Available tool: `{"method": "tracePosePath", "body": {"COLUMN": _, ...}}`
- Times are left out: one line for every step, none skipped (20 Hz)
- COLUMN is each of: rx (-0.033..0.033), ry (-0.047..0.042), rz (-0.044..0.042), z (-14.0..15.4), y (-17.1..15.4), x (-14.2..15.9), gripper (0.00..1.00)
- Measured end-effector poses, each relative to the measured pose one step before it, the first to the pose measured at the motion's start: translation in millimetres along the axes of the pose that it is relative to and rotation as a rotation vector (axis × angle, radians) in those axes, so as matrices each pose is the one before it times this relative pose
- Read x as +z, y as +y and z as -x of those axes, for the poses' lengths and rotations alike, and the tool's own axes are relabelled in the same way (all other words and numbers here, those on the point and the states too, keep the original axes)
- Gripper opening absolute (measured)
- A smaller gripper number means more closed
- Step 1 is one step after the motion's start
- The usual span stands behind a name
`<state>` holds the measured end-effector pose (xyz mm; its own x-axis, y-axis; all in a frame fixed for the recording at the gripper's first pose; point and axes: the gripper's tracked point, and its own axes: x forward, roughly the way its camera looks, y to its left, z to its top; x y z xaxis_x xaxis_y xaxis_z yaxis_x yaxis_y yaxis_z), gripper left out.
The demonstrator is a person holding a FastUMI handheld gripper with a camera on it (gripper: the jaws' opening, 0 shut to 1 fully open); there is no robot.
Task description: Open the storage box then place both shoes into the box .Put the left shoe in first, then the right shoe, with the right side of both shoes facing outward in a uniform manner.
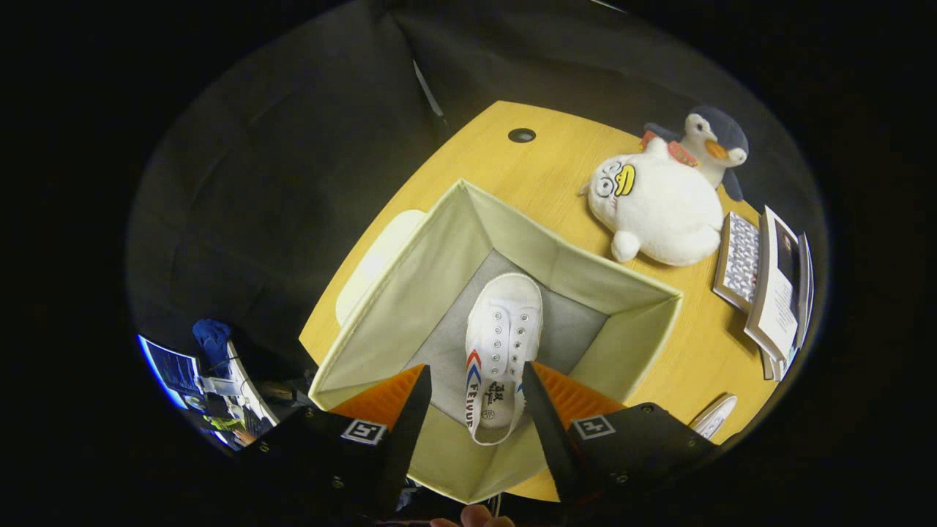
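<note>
The tool [476, 388] hangs over the open box with its fingers spread apart, touching nothing that I can see; the heel of a white canvas lace-up shoe with red and blue stripes [501, 351] sits in the gap between the tips, lower down. That shoe lies flat on the grey floor of the pale cream fabric storage box [410, 293], toe pointing away. So the box is open and one shoe looks placed; which foot it is I cannot tell. A white sliver just right of the tool [714, 416] may be the second shoe, not yet boxed. Beyond, on the yellow wooden surface [542, 165], rest a white plush duck [662, 212], a grey penguin toy [714, 143] and some stacked books [768, 282].
</note>
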<state>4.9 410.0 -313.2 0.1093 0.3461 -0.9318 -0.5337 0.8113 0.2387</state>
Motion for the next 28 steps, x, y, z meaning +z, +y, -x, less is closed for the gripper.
{"method": "tracePosePath", "body": {"rx": 0.00984, "ry": -0.01201, "rz": -0.00393, "z": 11.13, "y": -0.33, "x": 1.20, "gripper": 0.77}}
{"method": "tracePosePath", "body": {"rx": 0.00608, "ry": -0.01114, "rz": -0.00718, "z": 9.05, "y": -1.67, "x": 0.13, "gripper": 0.77}}
{"method": "tracePosePath", "body": {"rx": 0.02348, "ry": -0.01335, "rz": -0.01458, "z": 9.83, "y": 0.45, "x": 0.93, "gripper": 0.79}}
{"method": "tracePosePath", "body": {"rx": 0.01509, "ry": -0.00992, "rz": -0.01076, "z": 11.75, "y": -0.86, "x": 0.96, "gripper": 0.94}}
{"method": "tracePosePath", "body": {"rx": 0.00036, "ry": -0.01280, "rz": -0.00400, "z": 9.83, "y": -1.81, "x": 1.05, "gripper": 0.97}}
{"method": "tracePosePath", "body": {"rx": -0.00007, "ry": -0.01710, "rz": -0.00219, "z": 5.93, "y": -3.85, "x": -0.34, "gripper": 0.97}}
{"method": "tracePosePath", "body": {"rx": -0.00003, "ry": -0.01490, "rz": -0.00398, "z": 8.18, "y": -4.63, "x": 0.42, "gripper": 0.97}}
{"method": "tracePosePath", "body": {"rx": 0.00257, "ry": -0.00999, "rz": -0.00835, "z": 7.03, "y": -4.33, "x": -2.34, "gripper": 0.97}}
{"method": "tracePosePath", "body": {"rx": 0.00431, "ry": -0.00625, "rz": -0.01574, "z": 8.07, "y": -3.81, "x": -2.36, "gripper": 0.97}}
{"method": "tracePosePath", "body": {"rx": 0.00463, "ry": -0.00367, "rz": -0.01646, "z": 7.60, "y": -3.83, "x": -2.13, "gripper": 0.97}}
{"method": "tracePosePath", "body": {"rx": 0.00087, "ry": -0.00507, "rz": -0.01441, "z": 7.49, "y": -5.27, "x": -2.29, "gripper": 0.97}}
{"method": "tracePosePath", "body": {"rx": -0.00069, "ry": -0.00706, "rz": -0.01231, "z": 5.84, "y": -7.60, "x": -2.24, "gripper": 0.97}}
{"method": "tracePosePath", "body": {"rx": -0.00568, "ry": -0.00701, "rz": -0.01183, "z": 6.51, "y": -8.87, "x": -2.49, "gripper": 0.97}}
{"method": "tracePosePath", "body": {"rx": -0.00460, "ry": -0.00856, "rz": -0.01635, "z": 4.99, "y": -9.04, "x": -3.00, "gripper": 0.97}}
{"method": "tracePosePath", "body": {"rx": -0.00228, "ry": -0.00823, "rz": -0.01672, "z": 6.29, "y": -8.27, "x": -1.81, "gripper": 0.97}}
{"method": "tracePosePath", "body": {"rx": -0.00672, "ry": -0.00675, "rz": -0.01402, "z": 6.66, "y": -10.01, "x": -3.34, "gripper": 0.97}}
{"method": "tracePosePath", "body": {"rx": -0.00725, "ry": -0.01095, "rz": -0.01371, "z": 5.95, "y": -11.73, "x": -1.96, "gripper": 0.97}}
{"method": "tracePosePath", "body": {"rx": -0.00970, "ry": -0.00707, "rz": -0.01142, "z": 5.11, "y": -12.54, "x": -3.15, "gripper": 0.97}}
{"method": "tracePosePath", "body": {"rx": -0.00962, "ry": -0.00522, "rz": -0.01961, "z": 4.36, "y": -12.60, "x": -3.71, "gripper": 0.97}}
{"method": "tracePosePath", "body": {"rx": -0.00657, "ry": -0.00514, "rz": -0.02813, "z": 3.52, "y": -12.27, "x": -4.37, "gripper": 0.97}}
{"method": "tracePosePath", "body": {"rx": -0.00740, "ry": -0.00093, "rz": -0.02699, "z": 3.56, "y": -13.39, "x": -4.25, "gripper": 0.97}}
{"method": "tracePosePath", "body": {"rx": -0.01094, "ry": -0.00215, "rz": -0.02530, "z": 2.59, "y": -13.85, "x": -4.55, "gripper": 0.97}}
{"method": "tracePosePath", "body": {"rx": -0.01100, "ry": -0.00200, "rz": -0.02046, "z": 3.58, "y": -15.41, "x": -4.55, "gripper": 0.97}}
{"method": "tracePosePath", "body": {"rx": -0.01405, "ry": -0.00035, "rz": -0.01452, "z": 1.62, "y": -15.50, "x": -3.51, "gripper": 0.97}}
{"method": "tracePosePath", "body": {"rx": -0.01159, "ry": -0.00291, "rz": -0.01308, "z": 0.91, "y": -15.47, "x": -3.75, "gripper": 0.97}}
{"method": "tracePosePath", "body": {"rx": 0.00174, "ry": -0.00673, "rz": -0.01884, "z": 0.14, "y": -13.08, "x": -3.24, "gripper": 0.97}}
{"method": "tracePosePath", "body": {"rx": 0.00078, "ry": -0.00240, "rz": -0.02906, "z": -1.10, "y": -13.53, "x": -4.24, "gripper": 0.97}}
{"method": "tracePosePath", "body": {"rx": -0.00617, "ry": 0.00176, "rz": -0.02988, "z": -2.18, "y": -15.65, "x": -6.09, "gripper": 0.97}}
